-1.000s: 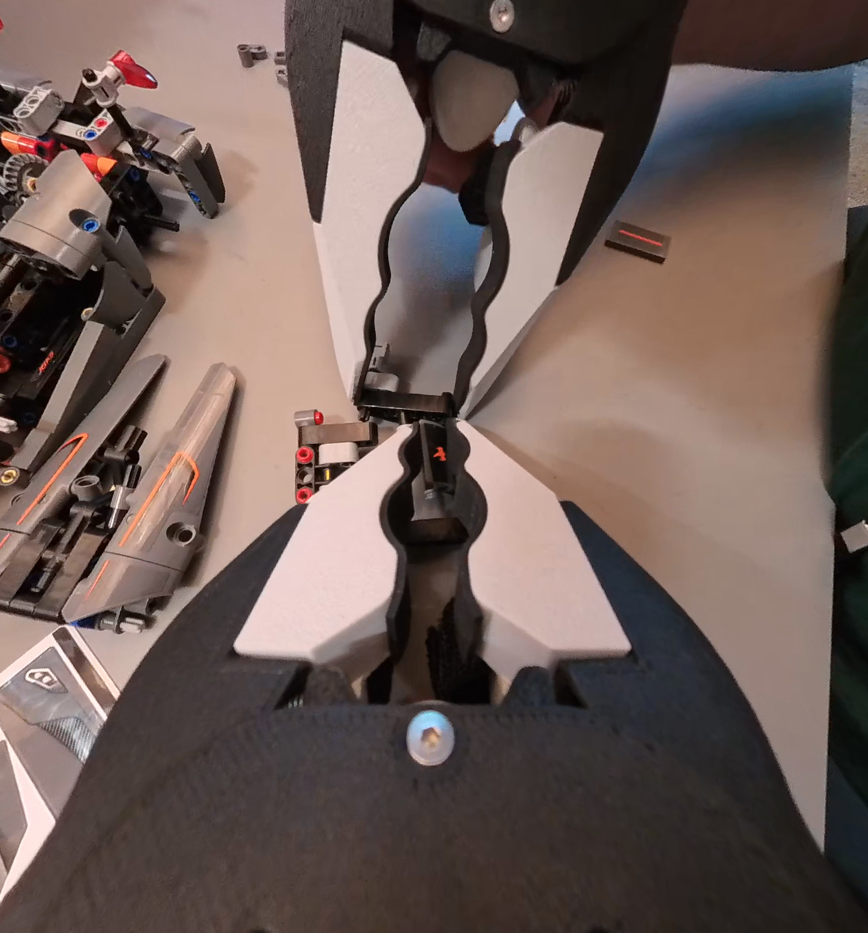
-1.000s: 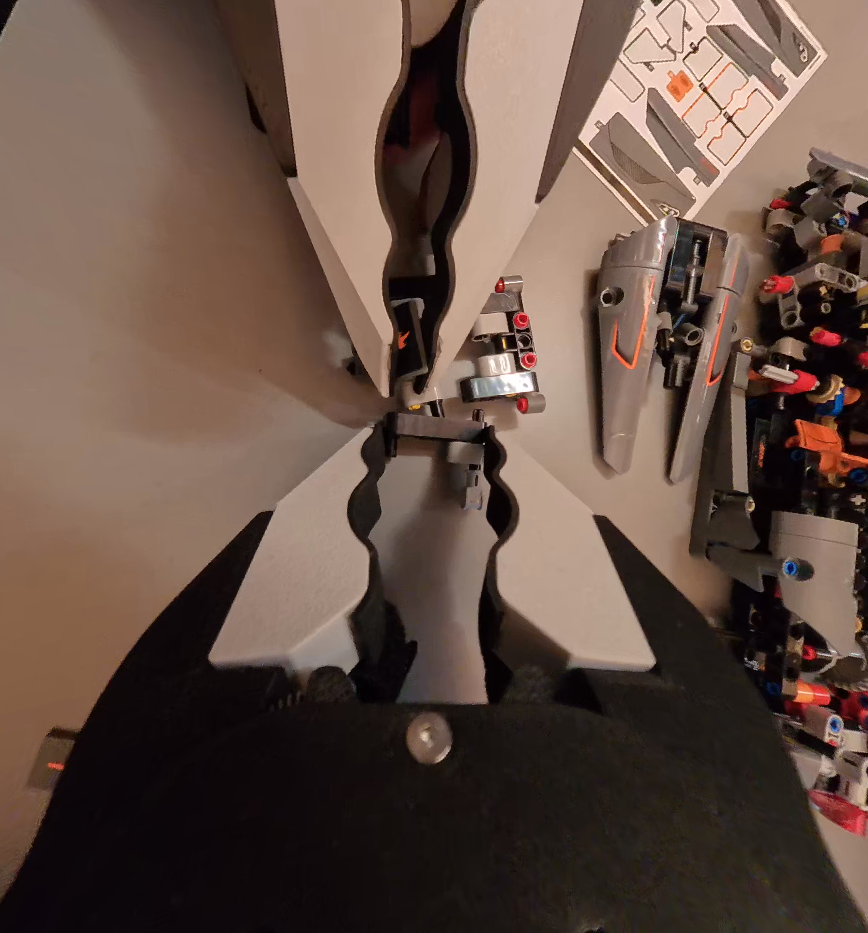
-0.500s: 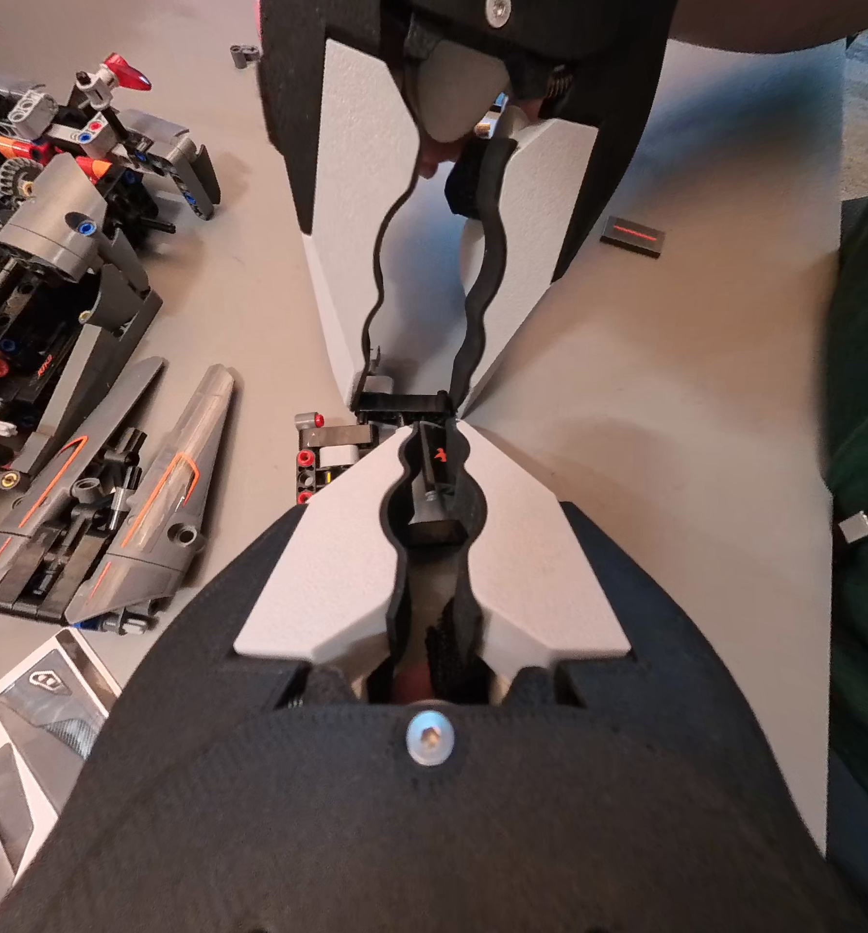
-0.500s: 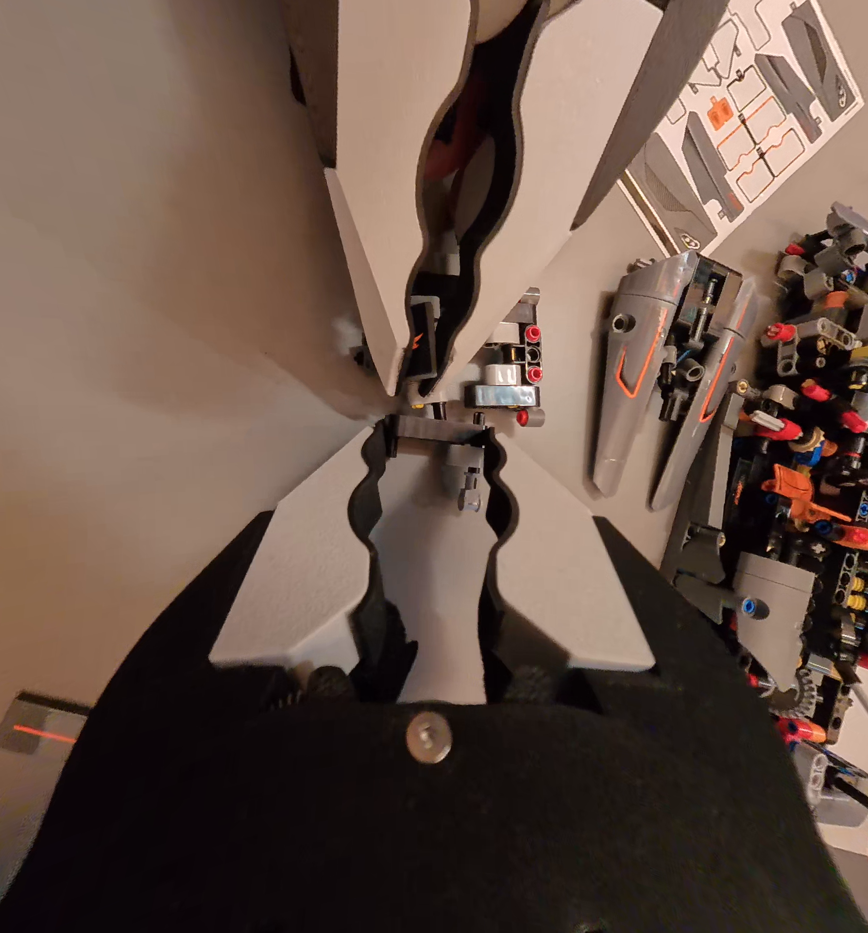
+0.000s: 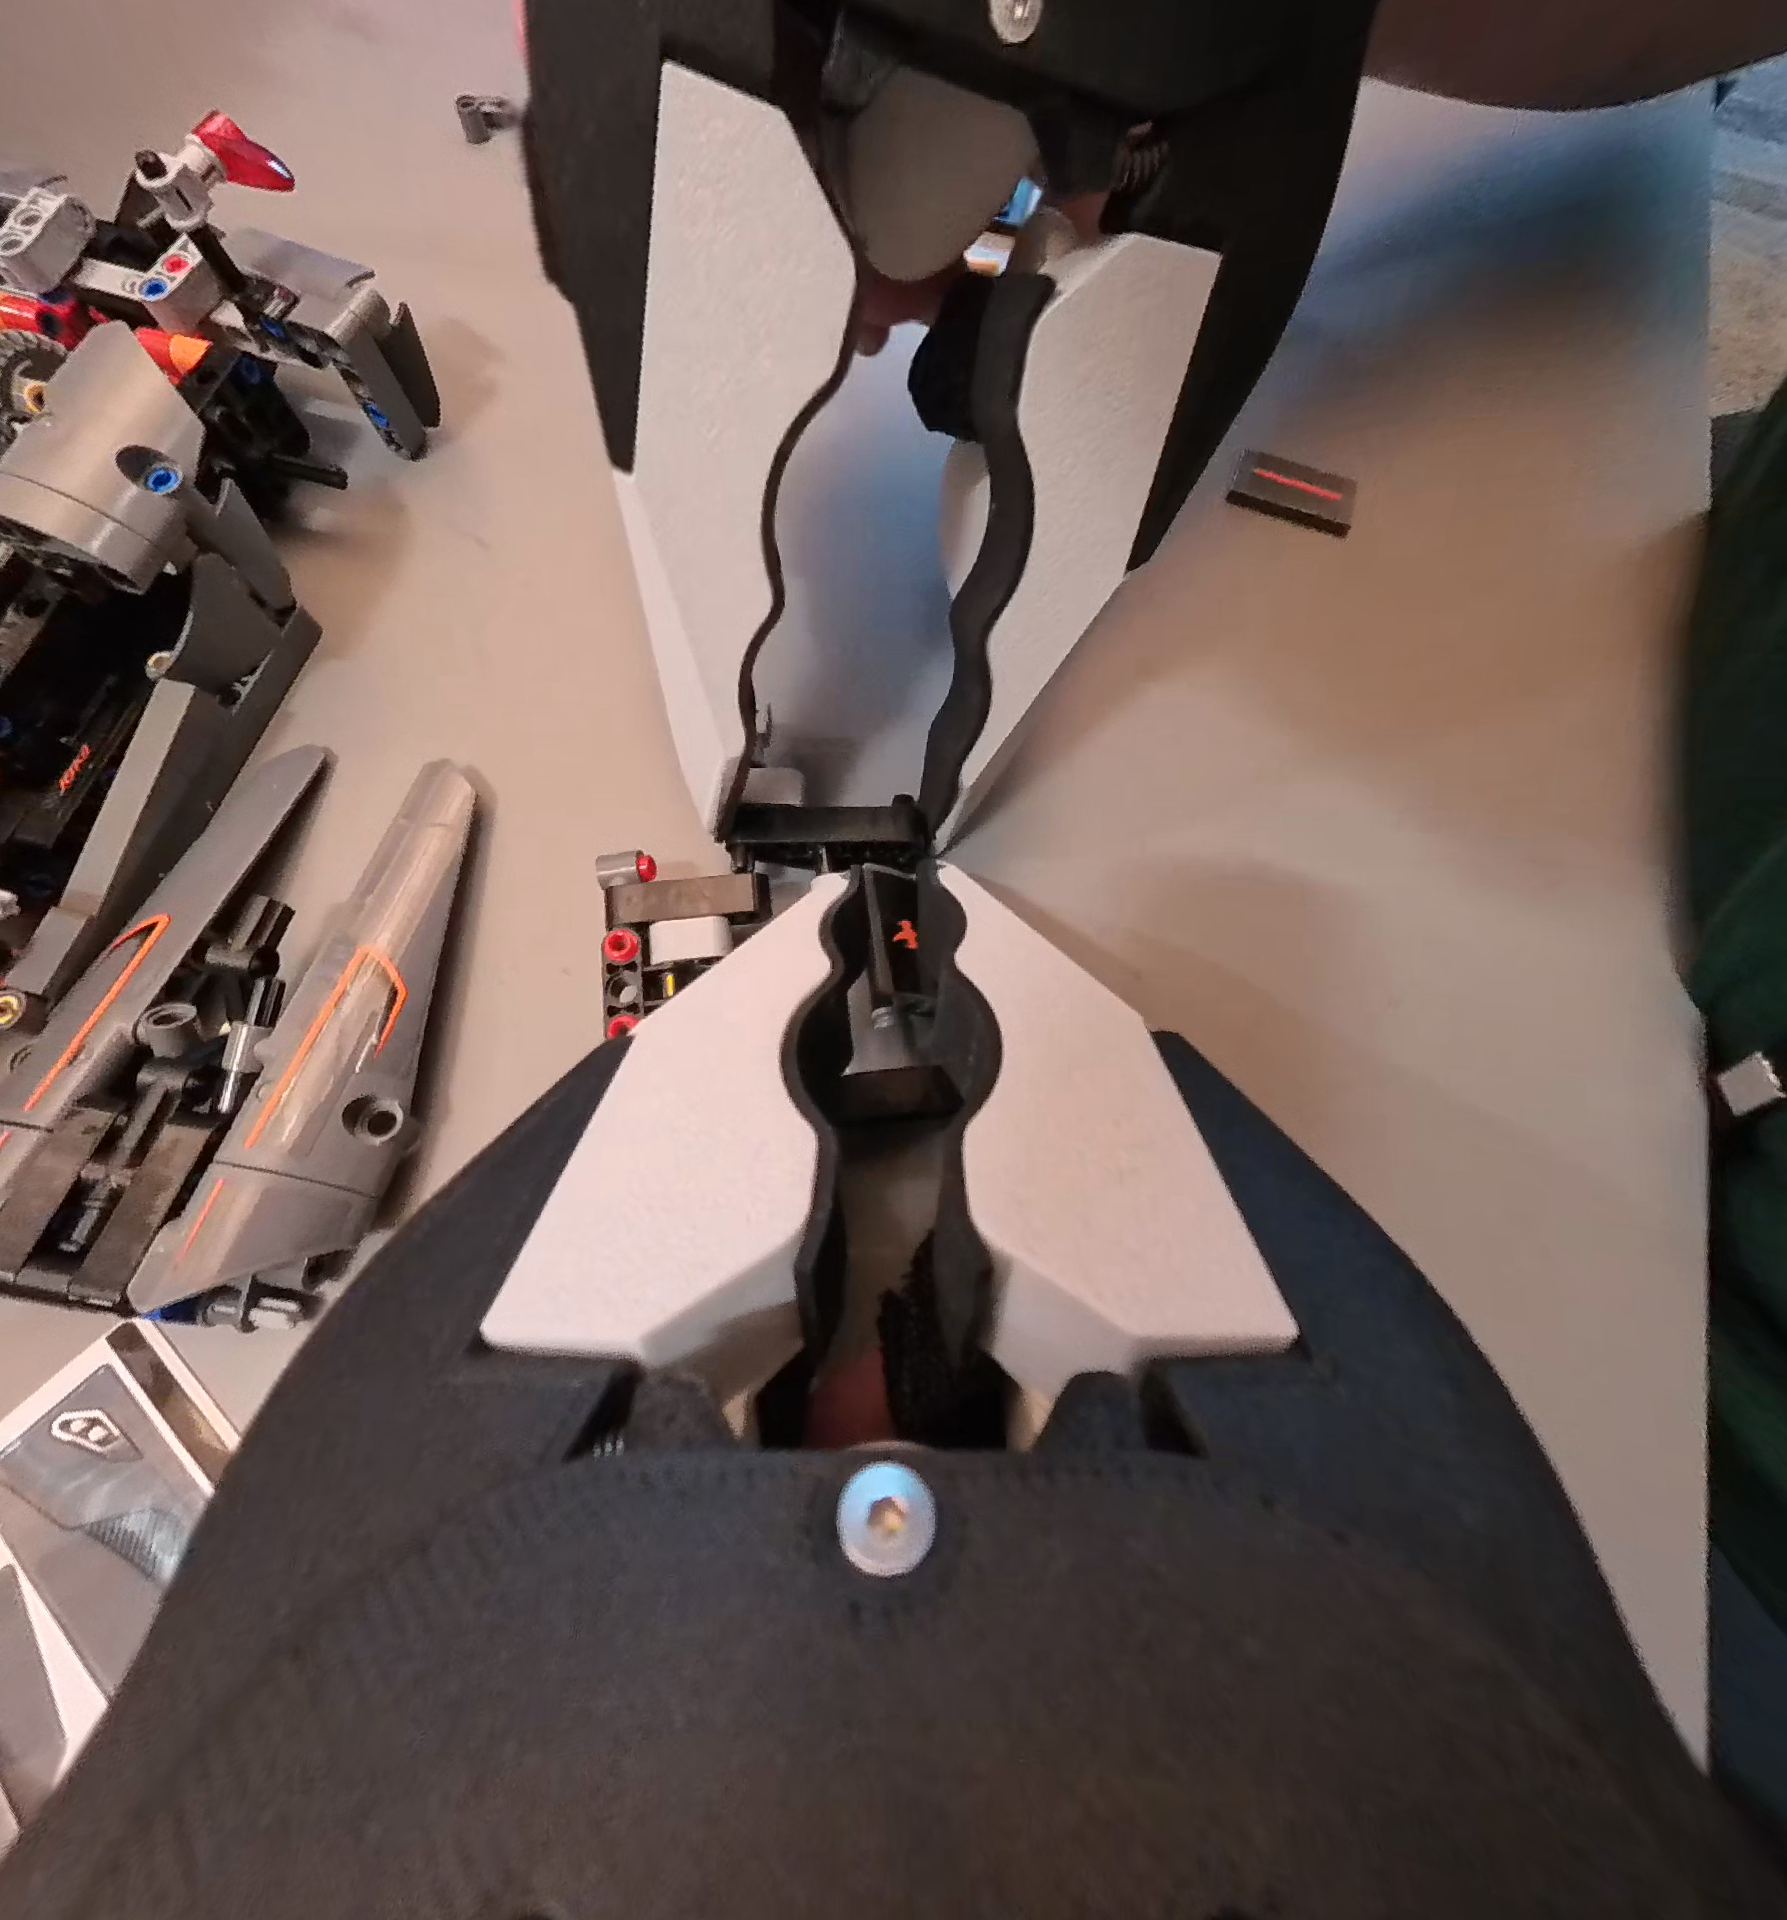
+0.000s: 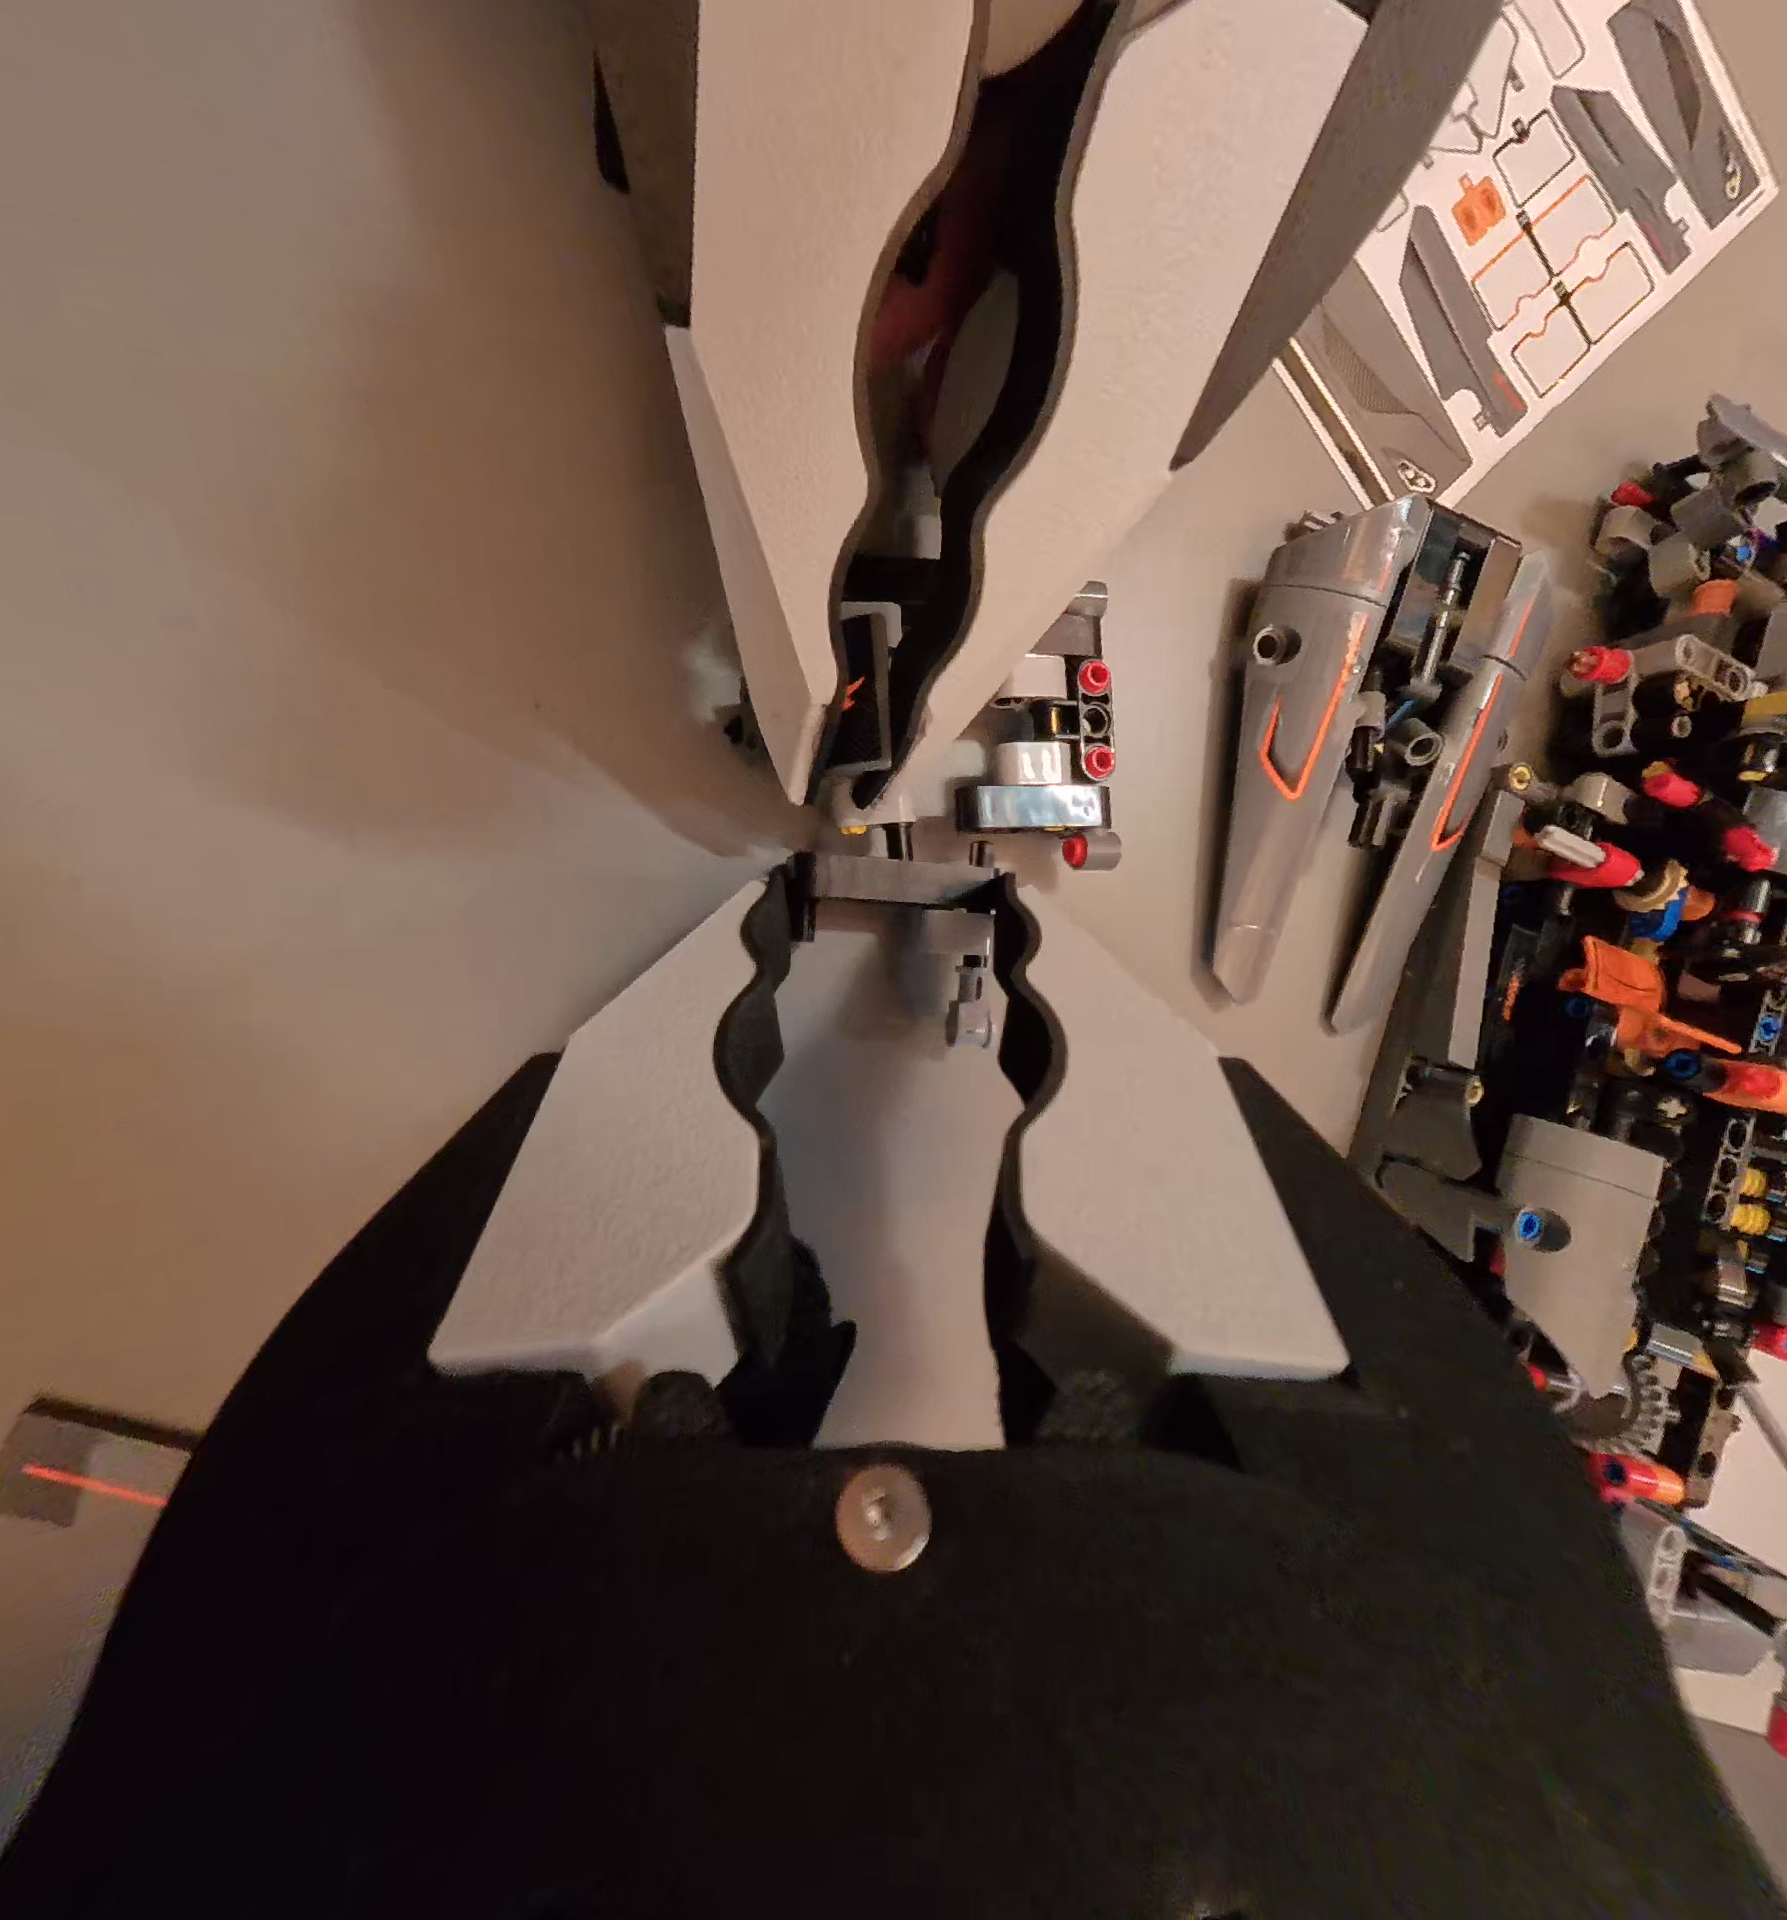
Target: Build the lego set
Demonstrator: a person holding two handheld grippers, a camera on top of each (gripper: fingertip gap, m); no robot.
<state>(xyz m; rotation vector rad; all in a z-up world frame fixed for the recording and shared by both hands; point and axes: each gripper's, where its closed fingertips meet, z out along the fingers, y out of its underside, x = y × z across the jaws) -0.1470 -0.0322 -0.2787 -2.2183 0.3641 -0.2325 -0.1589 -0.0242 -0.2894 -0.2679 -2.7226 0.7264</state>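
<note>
My left gripper (image 5: 894, 883) is shut on a small black piece with an orange mark (image 5: 899, 935). It also shows in the right wrist view (image 6: 863, 717), coming in from the top. My right gripper (image 6: 894, 883) is shut on a short black beam (image 6: 899, 878) held by its ends, with a grey piece (image 6: 946, 956) hanging from it. The two grippers meet tip to tip over the table, and the beam (image 5: 827, 826) lies just past my left fingertips. A small sub-assembly with red pins (image 5: 660, 935) (image 6: 1045, 748) sits right beside the tips.
A large part-built car (image 5: 58, 468) (image 6: 1647, 1039) and a grey winged panel assembly (image 5: 193, 1091) (image 6: 1388, 748) lie to one side. A sticker sheet (image 5: 37, 1507) (image 6: 1543, 239) lies by them. A black tile with a red line (image 5: 1289, 488) (image 6: 68, 1465) lies apart. Green cloth (image 5: 1782, 935) is at the table edge. My left and right fingertips are right by each other.
Both grippers keep their pieces and stay tip to tip. The right gripper has tilted, so the left gripper and the table contents lean over in its view.
</note>
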